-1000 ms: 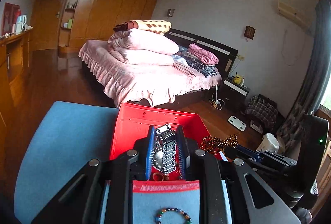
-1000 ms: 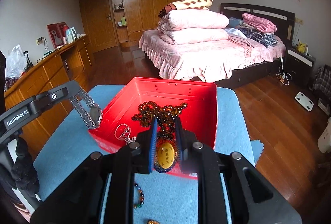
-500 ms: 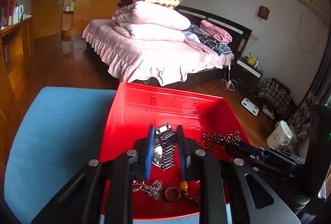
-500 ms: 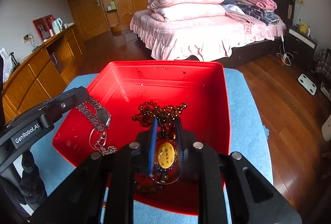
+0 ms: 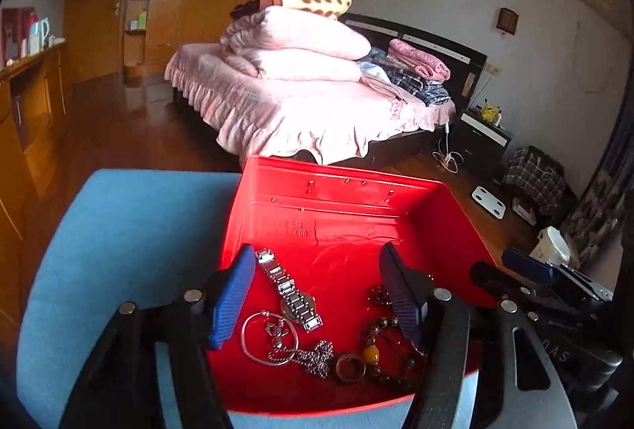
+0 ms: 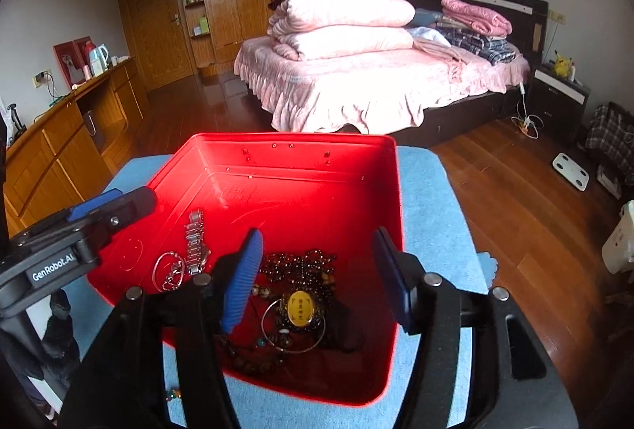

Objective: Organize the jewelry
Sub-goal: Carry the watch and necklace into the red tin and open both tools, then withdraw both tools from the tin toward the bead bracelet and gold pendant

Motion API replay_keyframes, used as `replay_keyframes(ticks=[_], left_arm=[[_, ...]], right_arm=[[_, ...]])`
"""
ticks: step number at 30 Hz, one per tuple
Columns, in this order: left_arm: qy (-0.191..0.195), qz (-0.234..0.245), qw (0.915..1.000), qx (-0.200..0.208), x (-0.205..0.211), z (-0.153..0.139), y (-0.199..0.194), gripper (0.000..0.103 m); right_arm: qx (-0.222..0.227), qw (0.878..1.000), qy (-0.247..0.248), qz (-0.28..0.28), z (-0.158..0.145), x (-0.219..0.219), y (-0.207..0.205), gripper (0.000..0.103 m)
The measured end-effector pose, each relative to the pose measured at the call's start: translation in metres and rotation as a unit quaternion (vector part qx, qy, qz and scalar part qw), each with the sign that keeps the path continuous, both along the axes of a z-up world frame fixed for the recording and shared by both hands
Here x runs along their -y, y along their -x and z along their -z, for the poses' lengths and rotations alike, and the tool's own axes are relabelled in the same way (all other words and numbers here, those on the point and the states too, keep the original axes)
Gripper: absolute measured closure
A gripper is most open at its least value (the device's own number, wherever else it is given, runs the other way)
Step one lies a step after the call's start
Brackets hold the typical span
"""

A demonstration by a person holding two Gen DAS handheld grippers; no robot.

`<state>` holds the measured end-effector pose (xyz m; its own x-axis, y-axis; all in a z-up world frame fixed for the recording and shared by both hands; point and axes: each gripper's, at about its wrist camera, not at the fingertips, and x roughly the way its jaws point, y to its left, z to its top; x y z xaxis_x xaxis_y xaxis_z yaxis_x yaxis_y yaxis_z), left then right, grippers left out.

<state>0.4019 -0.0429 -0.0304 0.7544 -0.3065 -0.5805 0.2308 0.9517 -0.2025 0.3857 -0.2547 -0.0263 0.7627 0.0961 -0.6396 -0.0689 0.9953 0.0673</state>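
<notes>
A red box (image 5: 348,191) (image 6: 301,151) stands on a blue-topped table (image 5: 119,230). On its floor lie a silver watch (image 5: 291,294) (image 6: 195,242), a silver bangle with a chain (image 5: 273,338), a brown ring (image 5: 350,367) and dark beads. My left gripper (image 5: 317,290) hangs over the box with its jaws opening; the watch lies loose below them. My right gripper (image 6: 317,274) is also opening above the box's right half. Under it rest a yellow oval pendant (image 6: 301,308) and its brown bead necklace (image 6: 301,262), touched by neither pad.
A small bead bracelet (image 6: 174,395) lies on the blue table in front of the box. Beyond the table are a wooden floor, a bed (image 6: 376,80) piled with pink quilts, a wardrobe and a wooden sideboard (image 6: 59,143) on the left.
Both grippers sank over the red box and spread their jaws. The watch dropped from the left gripper and the pendant necklace from the right; both now lie on the box floor.
</notes>
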Motion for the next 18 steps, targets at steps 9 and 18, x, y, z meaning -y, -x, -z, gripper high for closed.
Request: replay_keyframes(ticks=[9,18], left_arm=[[-0.006,-0.017,0.9981,0.059,-0.022,-0.025,0.063,0.009],[-0.011,-0.040,0.9972,0.062,-0.046,-0.022,0.120,0.006]], right_arm=[[0.067,0.998,0.005,0.018,-0.025,0.011,0.066,0.014],[0.071,0.997,0.011,0.015,-0.023,0.007,0.121,0.008]])
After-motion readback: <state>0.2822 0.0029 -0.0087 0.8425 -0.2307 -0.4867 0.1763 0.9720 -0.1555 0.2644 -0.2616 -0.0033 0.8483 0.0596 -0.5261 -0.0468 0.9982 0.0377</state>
